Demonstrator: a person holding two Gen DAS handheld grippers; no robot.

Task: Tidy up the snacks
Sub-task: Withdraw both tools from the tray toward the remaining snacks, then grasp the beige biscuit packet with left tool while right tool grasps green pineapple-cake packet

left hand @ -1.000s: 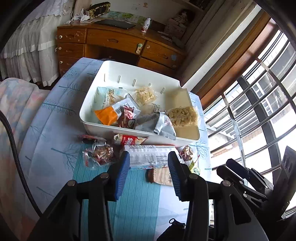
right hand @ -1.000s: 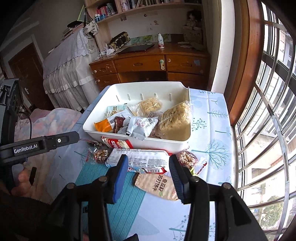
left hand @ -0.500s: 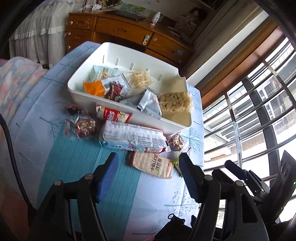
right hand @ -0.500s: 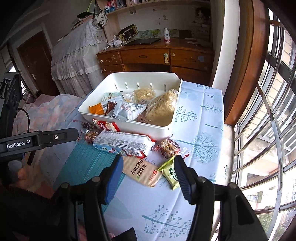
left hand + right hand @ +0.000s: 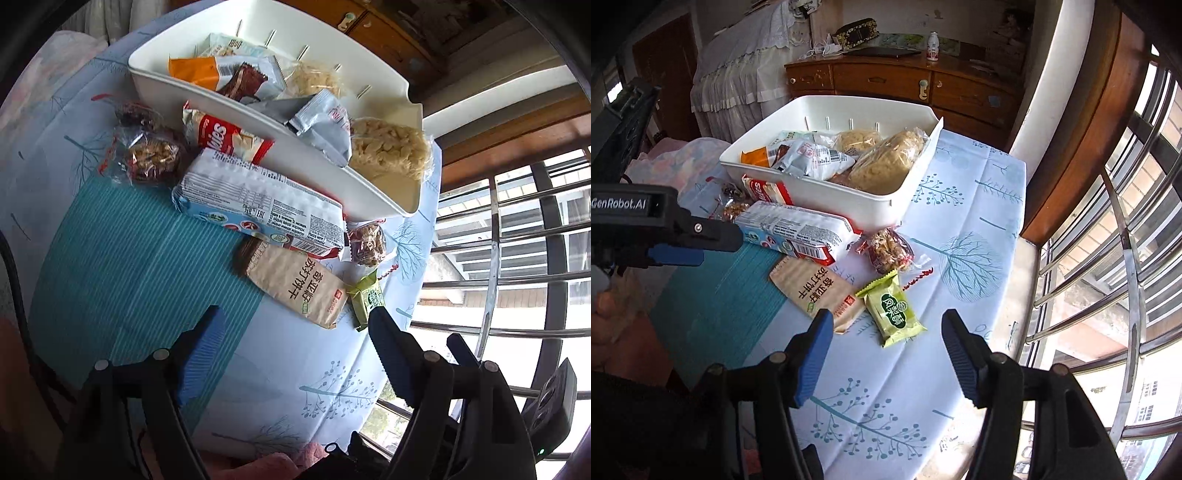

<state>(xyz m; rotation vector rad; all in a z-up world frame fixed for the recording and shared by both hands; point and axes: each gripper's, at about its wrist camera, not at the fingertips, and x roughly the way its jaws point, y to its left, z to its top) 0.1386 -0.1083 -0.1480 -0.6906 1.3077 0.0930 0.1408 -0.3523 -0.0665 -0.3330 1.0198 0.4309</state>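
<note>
Pale blue cloth printed with trees covers your table (image 5: 964,206), with a teal striped mat (image 5: 140,266) at lower left and barred windows along the right edge of both views. Against a second ago, both cameras sit lower and nearer the loose snacks, and the wooden dresser (image 5: 886,79) has slid toward the top of the frame.

Your left gripper (image 5: 295,347) has just been opening; its jaws stand wide with only bare cloth between them. Your right gripper (image 5: 886,349) has also been opening and is moderately spread, empty, with the green packet (image 5: 892,308) just above the gap (not touched).

Mid-frame in the right view, the white bin (image 5: 827,192) holds several packets already. Still outside it, along its near wall: the long blue-and-white biscuit pack (image 5: 798,232), the red-and-white pack (image 5: 221,136) leaning on the bin, the tan cracker packet (image 5: 816,291), and clear-wrapped nut clusters (image 5: 890,249).
</note>
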